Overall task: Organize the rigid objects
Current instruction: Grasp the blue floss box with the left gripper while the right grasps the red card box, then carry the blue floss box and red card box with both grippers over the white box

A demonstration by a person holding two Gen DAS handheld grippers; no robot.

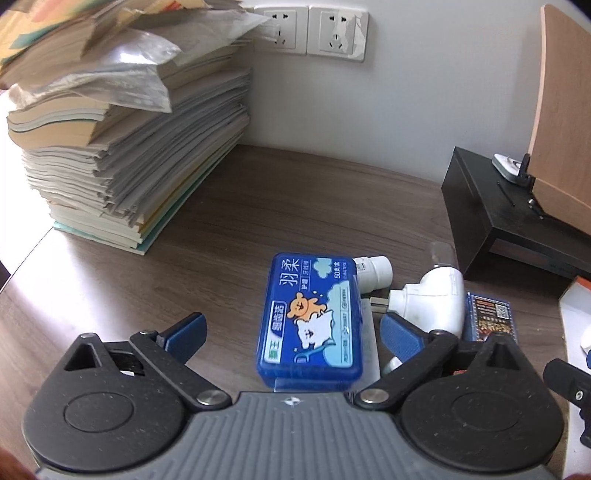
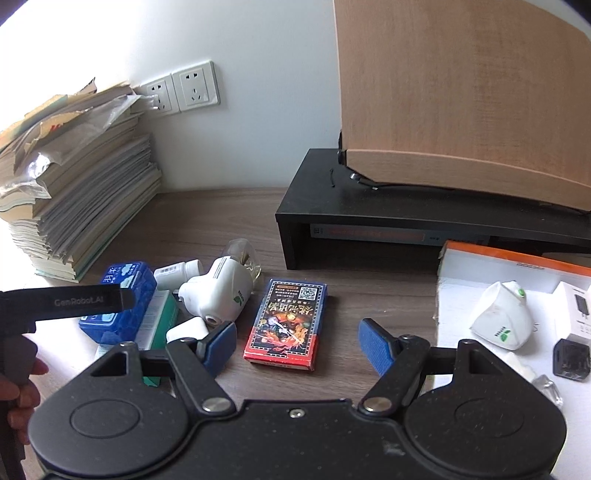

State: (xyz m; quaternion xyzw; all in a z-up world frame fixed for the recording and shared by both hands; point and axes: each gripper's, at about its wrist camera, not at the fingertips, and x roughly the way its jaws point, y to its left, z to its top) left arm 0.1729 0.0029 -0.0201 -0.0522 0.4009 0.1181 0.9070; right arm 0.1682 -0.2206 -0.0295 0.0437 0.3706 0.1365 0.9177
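A blue floss-pick box (image 1: 312, 317) lies on the wooden desk between the wide-open jaws of my left gripper (image 1: 291, 330), untouched; it also shows in the right wrist view (image 2: 122, 299). Beside it lie a white plug-in device (image 1: 432, 301) (image 2: 218, 291), a small white bottle (image 1: 373, 273) (image 2: 177, 273) and a card pack (image 1: 489, 317). My right gripper (image 2: 297, 343) is open and empty, its jaws on either side of the card pack (image 2: 288, 325). A white tray with an orange edge (image 2: 465, 280) at right holds another white device (image 2: 502, 321) and a black charger (image 2: 570, 360).
A tall stack of books and papers (image 1: 122, 140) stands at back left under wall sockets (image 1: 310, 31). A black monitor stand (image 2: 406, 206) with a wooden panel (image 2: 461, 92) on it is at back right. A green-white box (image 2: 159, 321) lies under the blue box.
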